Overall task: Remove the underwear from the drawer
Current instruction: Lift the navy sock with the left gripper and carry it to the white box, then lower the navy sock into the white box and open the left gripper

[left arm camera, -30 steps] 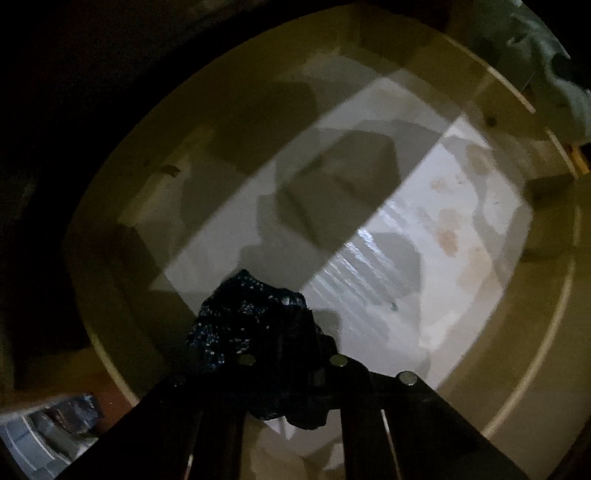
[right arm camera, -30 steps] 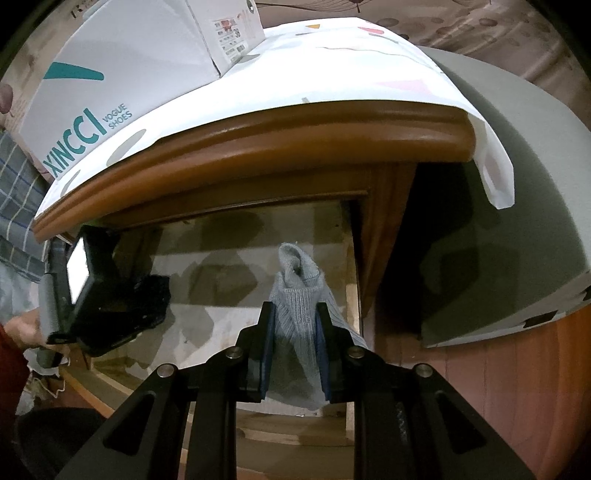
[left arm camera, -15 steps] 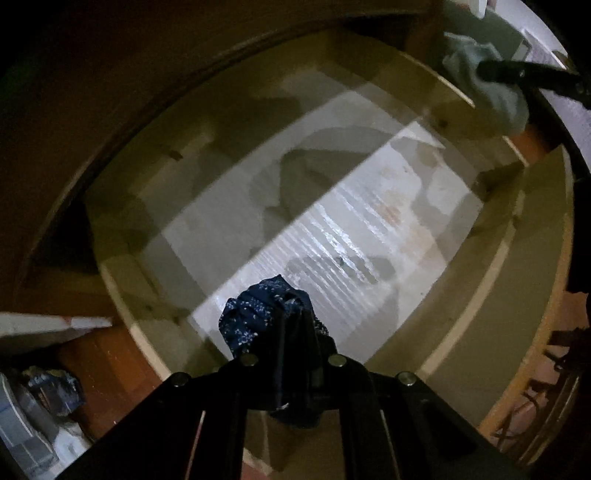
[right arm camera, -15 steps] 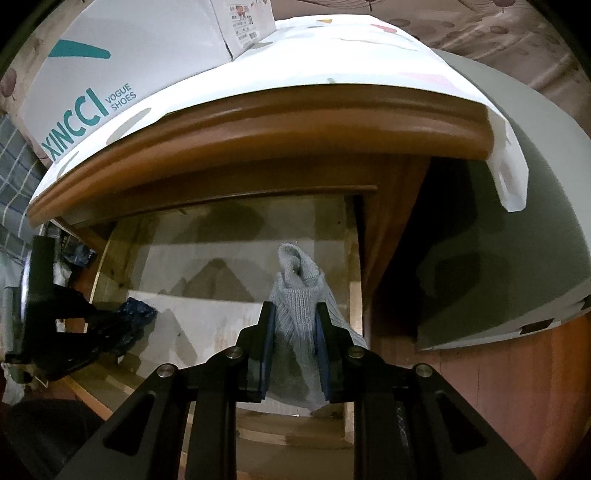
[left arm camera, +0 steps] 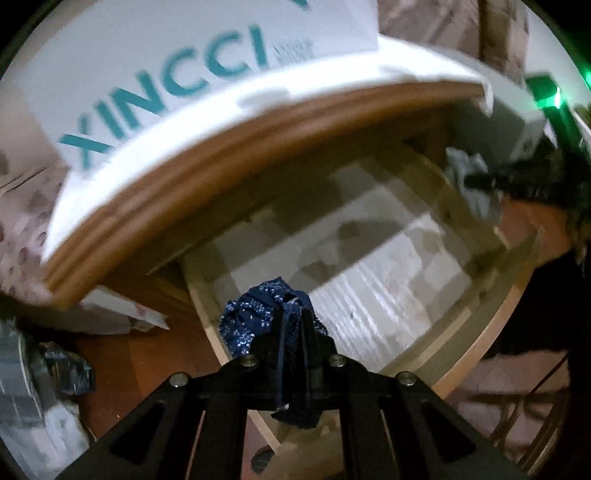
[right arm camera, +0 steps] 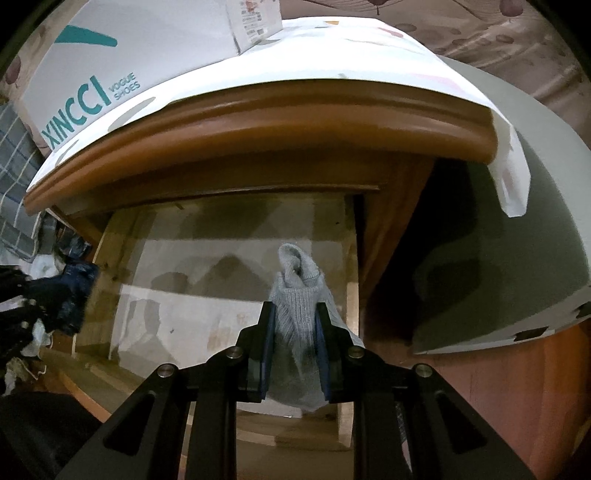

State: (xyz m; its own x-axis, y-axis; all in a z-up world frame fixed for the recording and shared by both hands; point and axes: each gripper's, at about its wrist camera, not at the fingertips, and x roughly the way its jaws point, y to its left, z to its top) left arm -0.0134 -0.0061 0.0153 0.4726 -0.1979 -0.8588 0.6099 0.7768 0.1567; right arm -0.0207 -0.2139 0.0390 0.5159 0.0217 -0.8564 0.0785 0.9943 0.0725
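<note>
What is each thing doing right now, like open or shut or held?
Drawer: pulled open, bare lined bottom showing.
Left gripper: shut on the dark blue speckled underwear.
Right gripper: shut on the grey knitted garment.
Shoe box: closed, sitting on the cabinet top.

A home bedroom (wooden drawer (right arm camera: 236,280), shoe box (right arm camera: 129,55), patterned wallpaper (right arm camera: 480,29)).

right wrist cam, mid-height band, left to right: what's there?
left gripper holding dark blue speckled underwear → drawer floor → grey knit garment in the right gripper → drawer's right side wall → grey-green panel
</note>
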